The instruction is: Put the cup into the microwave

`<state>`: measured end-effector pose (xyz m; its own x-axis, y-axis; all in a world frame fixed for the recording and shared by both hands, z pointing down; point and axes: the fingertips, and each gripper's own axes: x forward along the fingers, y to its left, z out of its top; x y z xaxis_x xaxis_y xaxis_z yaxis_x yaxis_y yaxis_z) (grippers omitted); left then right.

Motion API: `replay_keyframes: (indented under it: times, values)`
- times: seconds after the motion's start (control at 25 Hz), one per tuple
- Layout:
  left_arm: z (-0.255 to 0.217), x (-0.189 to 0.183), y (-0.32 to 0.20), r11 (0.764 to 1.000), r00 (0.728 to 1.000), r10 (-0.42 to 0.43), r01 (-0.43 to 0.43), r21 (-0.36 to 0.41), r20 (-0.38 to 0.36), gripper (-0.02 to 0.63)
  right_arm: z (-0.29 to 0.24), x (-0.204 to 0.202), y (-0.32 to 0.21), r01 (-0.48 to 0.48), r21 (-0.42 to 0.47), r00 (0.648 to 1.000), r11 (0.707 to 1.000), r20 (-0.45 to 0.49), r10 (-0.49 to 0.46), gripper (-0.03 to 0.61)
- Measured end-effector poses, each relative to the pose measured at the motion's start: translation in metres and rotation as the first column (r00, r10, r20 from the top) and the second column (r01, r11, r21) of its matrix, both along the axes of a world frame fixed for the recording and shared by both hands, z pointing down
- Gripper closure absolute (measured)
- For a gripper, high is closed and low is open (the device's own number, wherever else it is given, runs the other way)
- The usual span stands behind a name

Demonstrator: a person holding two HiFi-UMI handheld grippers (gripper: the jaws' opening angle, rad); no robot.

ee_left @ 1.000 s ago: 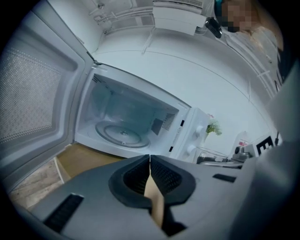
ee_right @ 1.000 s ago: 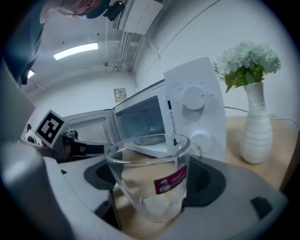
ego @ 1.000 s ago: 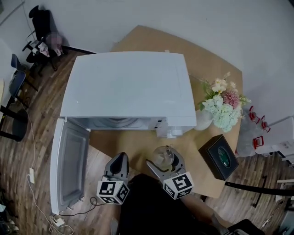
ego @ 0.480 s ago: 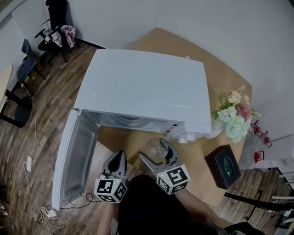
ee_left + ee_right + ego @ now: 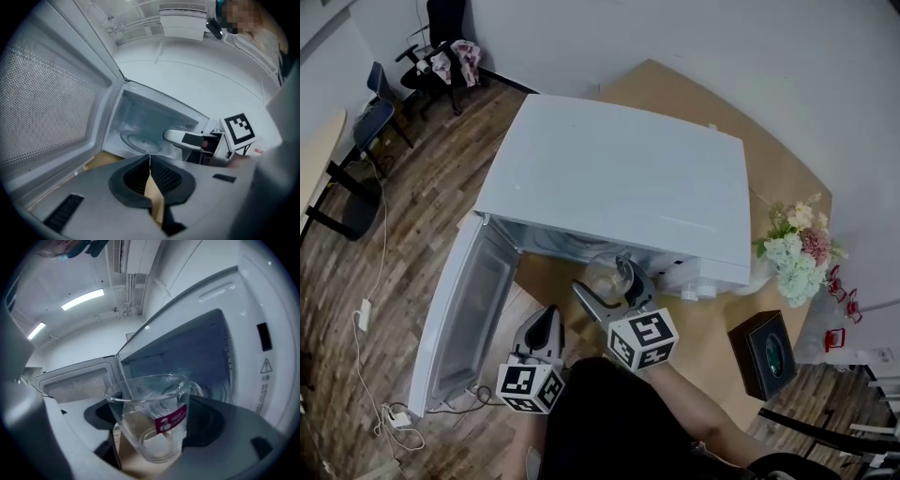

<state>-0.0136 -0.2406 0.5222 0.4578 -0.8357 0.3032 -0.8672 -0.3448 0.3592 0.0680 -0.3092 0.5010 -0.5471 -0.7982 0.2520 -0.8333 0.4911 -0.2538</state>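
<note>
The right gripper [image 5: 603, 278] was clamped on the clear glass cup [image 5: 152, 420], its two jaws pressing the cup's sides. The cup stood upright between them, rim up, a pink label on its wall and its handle turned toward the microwave [image 5: 619, 178]. It hung in the air just before the oven's open mouth. Whether its rim had crossed the threshold was hard to judge from above. The door [image 5: 459, 319] stood swung wide to the left, and the glass turntable [image 5: 140, 140] lay bare inside. The left gripper [image 5: 549, 321] hovered nearby with its jaws pressed together on nothing, low by the door, above the table [image 5: 712, 328].
</note>
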Motion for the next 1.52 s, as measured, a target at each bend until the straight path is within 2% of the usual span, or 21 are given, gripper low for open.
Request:
replay_keyframes:
  times: [0.68,0.96,1.52]
  values:
    - [-0.003,-0.023,0.006,0.996,0.996,-0.092,0.092,0.009,0.015,0.607,0.006,-0.024,-0.083,0.024,0.072,0.991,0.997,-0.129,-0.014,0.192]
    - [-0.002,-0.027,0.010,0.994,0.994,-0.107,0.107,0.006,0.022,0.607,0.017,-0.027,-0.103,0.032,0.056,0.985,0.998,-0.171,-0.022,0.192]
    - [0.006,-0.024,0.013,0.995,0.995,-0.099,0.099,-0.007,0.017,0.607,0.019,-0.024,-0.134,-0.030,0.025,0.988,0.999,-0.148,0.033,0.190]
